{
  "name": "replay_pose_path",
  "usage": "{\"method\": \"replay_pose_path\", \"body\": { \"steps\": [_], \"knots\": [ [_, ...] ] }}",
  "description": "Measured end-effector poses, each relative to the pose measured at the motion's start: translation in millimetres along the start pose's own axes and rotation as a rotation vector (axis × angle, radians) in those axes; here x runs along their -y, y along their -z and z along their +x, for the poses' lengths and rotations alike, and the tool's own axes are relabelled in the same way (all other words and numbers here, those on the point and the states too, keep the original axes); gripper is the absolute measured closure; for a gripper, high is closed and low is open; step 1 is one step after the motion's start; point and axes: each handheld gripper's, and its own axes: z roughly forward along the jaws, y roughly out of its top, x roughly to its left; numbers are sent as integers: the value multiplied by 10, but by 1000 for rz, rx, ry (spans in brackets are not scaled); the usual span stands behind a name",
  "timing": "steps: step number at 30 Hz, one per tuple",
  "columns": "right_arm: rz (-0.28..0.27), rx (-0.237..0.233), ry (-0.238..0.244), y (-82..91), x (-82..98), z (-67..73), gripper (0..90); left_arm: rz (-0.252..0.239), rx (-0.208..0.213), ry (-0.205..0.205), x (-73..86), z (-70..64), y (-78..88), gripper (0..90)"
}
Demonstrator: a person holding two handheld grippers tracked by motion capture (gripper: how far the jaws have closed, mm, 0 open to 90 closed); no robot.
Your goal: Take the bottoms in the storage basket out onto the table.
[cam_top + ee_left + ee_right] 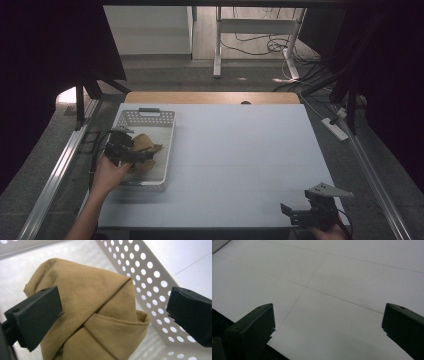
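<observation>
Tan cloth, soft woven fabric, folded and bunched with diagonal creases, lies inside a white perforated plastic basket with round holes in its walls and a grey handle at the far end. The basket sits at the left side of the worktop. The left hand-held gripper is over the basket, its black blocky jaws spread wide on either side of the cloth; whether they touch it cannot be told. The left hand holds it from the near side.

The right hand-held gripper sits at the near right corner of the worktop, jaws wide, nothing between them, grey three-cornered plate on top.

Worktop surface is matte white with thin seam lines, wood edge at the far side. Grey carpet floor, cables, white desk legs beyond; dark curtains on both sides.
</observation>
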Motion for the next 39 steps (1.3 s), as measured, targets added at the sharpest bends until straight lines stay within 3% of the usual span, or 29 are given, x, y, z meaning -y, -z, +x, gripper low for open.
{"method": "replay_pose_path", "body": {
  "steps": [4, 5, 16, 21, 29, 39],
  "knots": [
    [-1, -2, -1, 1, 0, -2, 0, 41, -23, 1, -46, 6, -67, 0],
    [-1, -2, -1, 1, 1, -2, 0, 54, -45, 2, -64, 11, -91, 0],
    [0, -4, 3, -1, 0, -2, 0, 111, -85, 40, -146, 118, -197, 0],
    [0, -6, 4, -2, 0, -2, 0, 147, -79, 68, -157, 174, -284, 0],
    [1, -6, 6, -2, 0, 1, 0, 193, -93, 73, -198, 186, -371, 0],
    [0, -10, 7, -1, 0, -1, 0, 275, -168, 63, -234, 212, -538, 0]
  ]
}}
